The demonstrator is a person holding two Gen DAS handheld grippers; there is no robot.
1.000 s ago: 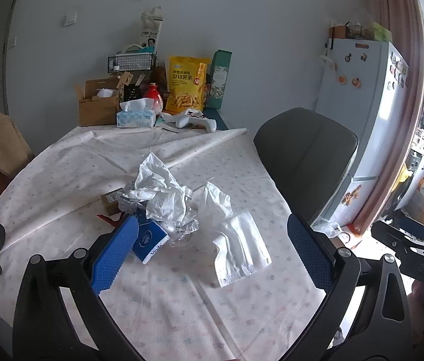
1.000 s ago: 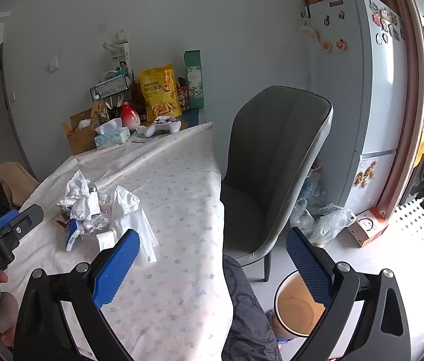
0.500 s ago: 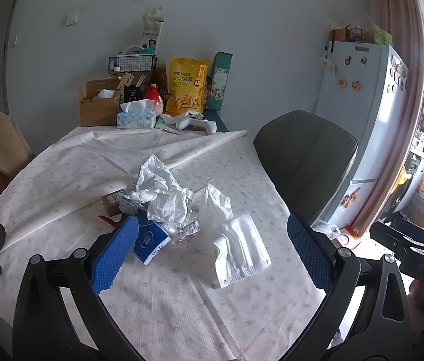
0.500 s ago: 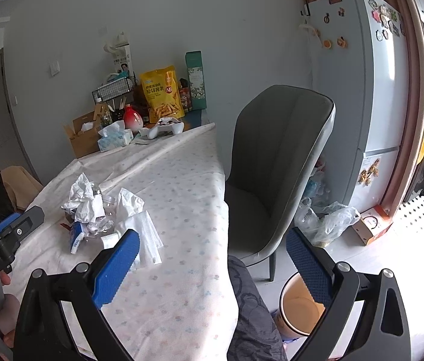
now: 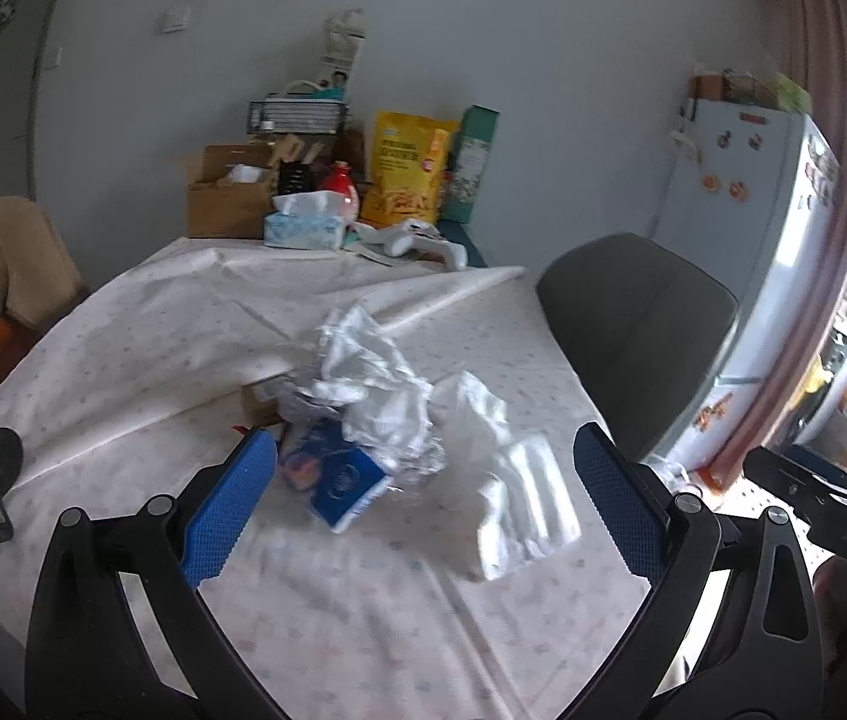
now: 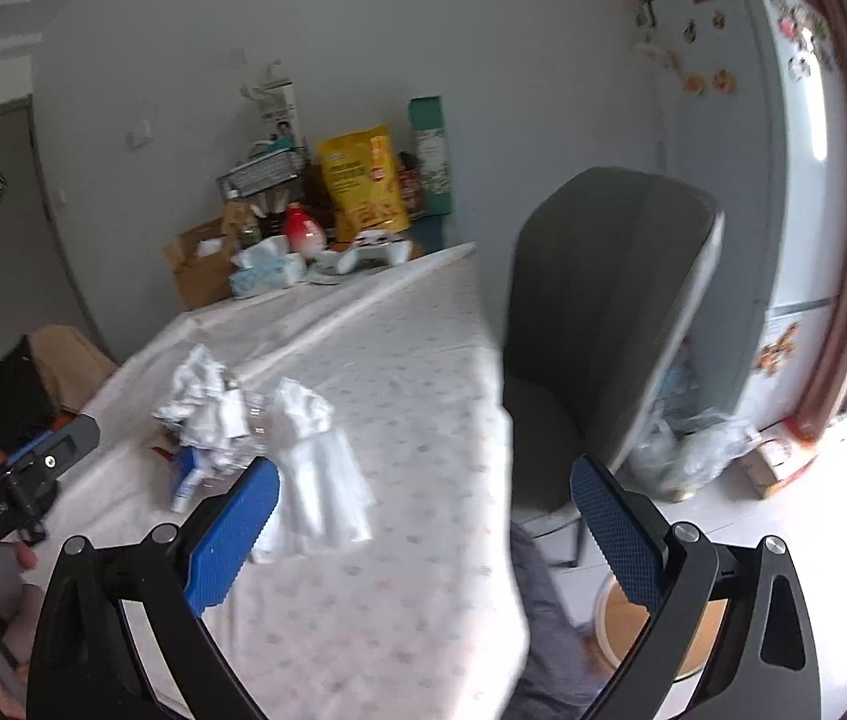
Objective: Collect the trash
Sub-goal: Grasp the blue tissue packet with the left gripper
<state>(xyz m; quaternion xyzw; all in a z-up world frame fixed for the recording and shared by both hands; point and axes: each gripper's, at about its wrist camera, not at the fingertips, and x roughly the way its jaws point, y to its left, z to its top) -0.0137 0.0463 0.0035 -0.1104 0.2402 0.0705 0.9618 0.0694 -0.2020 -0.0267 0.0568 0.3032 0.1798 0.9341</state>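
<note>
Since a second ago you have brought both grippers in closer to the trash: the heap looms larger in the left wrist view, and the right wrist view has swung left, so the table now fills more of it.

Your left gripper [image 5: 423, 504] hangs over the table [image 5: 123, 348] with its blue fingers [image 5: 231, 510] spread wide and nothing between them. The trash pile [image 5: 375, 396] lies just ahead of it near the middle of the cloth: crumpled white paper heaped on clear plastic, a blue packet [image 5: 339, 477] poking out at the near side beside your left fingertip, and a flattened white plastic bag [image 5: 519, 498] touching the heap on the right. A small brown box seems to sit at the back left of the heap, though blur makes it hard to be sure.

Your right gripper [image 6: 423, 516] is also open wide and holds nothing, out over the table's right edge. The white plastic bag [image 6: 321, 480] lies just past its left fingertip. Beside the table stands a grey chair [image 6: 603, 312], and a bin [image 6: 633, 630] sits on the floor behind the right finger.
</note>
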